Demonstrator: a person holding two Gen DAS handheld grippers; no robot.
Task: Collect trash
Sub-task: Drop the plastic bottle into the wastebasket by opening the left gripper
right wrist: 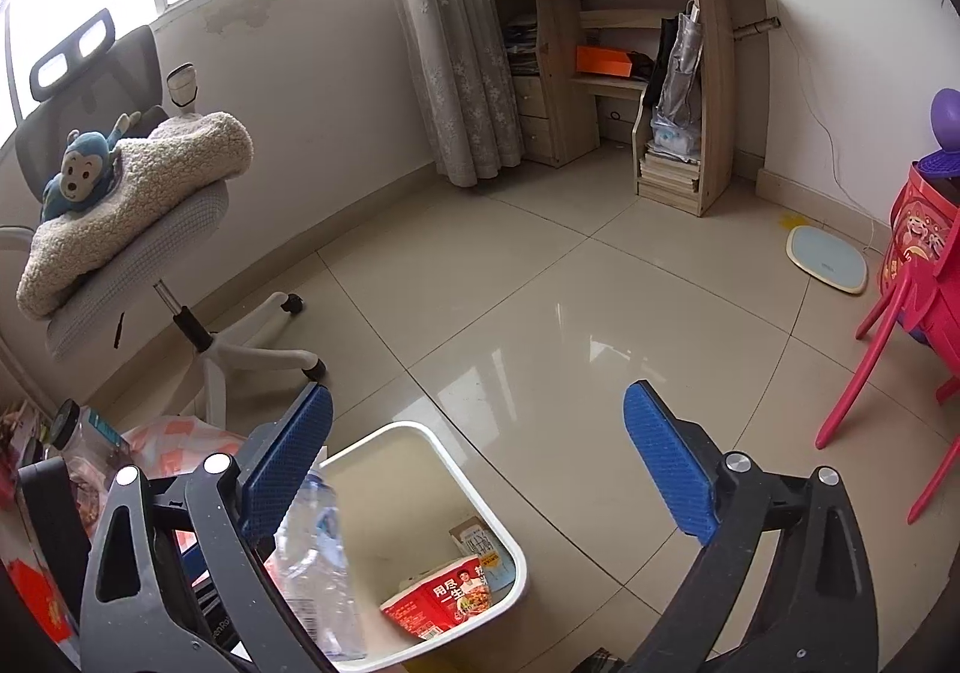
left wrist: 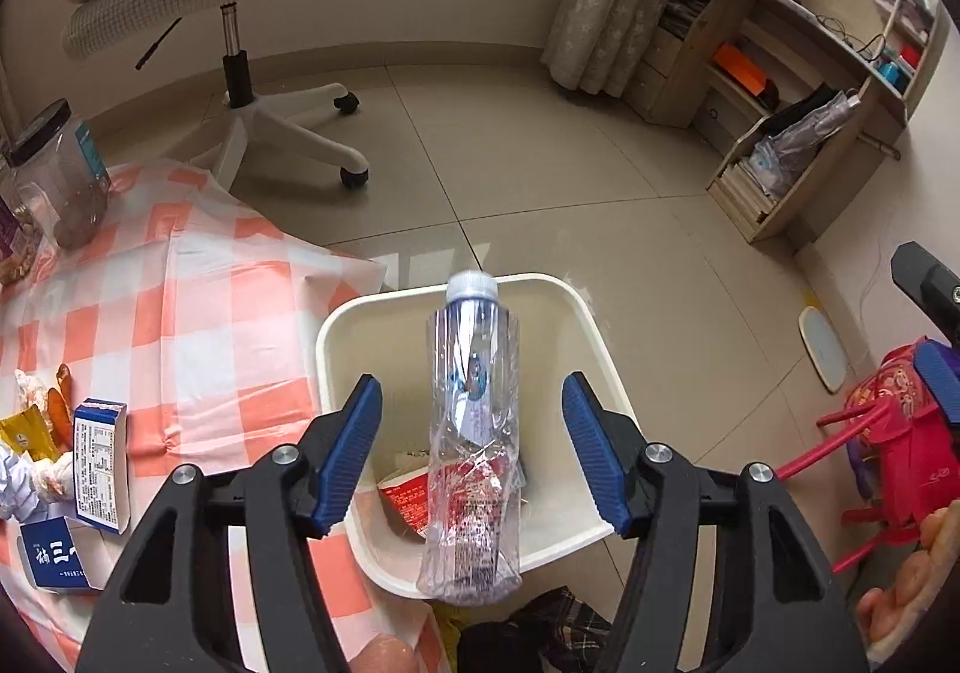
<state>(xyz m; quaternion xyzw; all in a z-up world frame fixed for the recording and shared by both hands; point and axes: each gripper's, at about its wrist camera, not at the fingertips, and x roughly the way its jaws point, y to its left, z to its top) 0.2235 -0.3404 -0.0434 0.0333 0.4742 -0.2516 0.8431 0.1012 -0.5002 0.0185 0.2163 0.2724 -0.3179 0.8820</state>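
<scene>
A crushed clear plastic bottle with a pale cap stands upright over the cream waste bin, its base at the bin's near rim. My left gripper is open: the blue pads flank the bottle with a gap on each side and do not touch it. A red food box lies inside the bin. In the right wrist view the bottle shows blurred at the bin's left rim, beside the red box. My right gripper is wide open above the floor, with nothing in it.
A table with an orange-and-white checked cloth stands left of the bin, bearing a blue-white carton, snack wrappers and a clear jar. An office chair stands beyond. A red plastic chair and a floor scale are on the right.
</scene>
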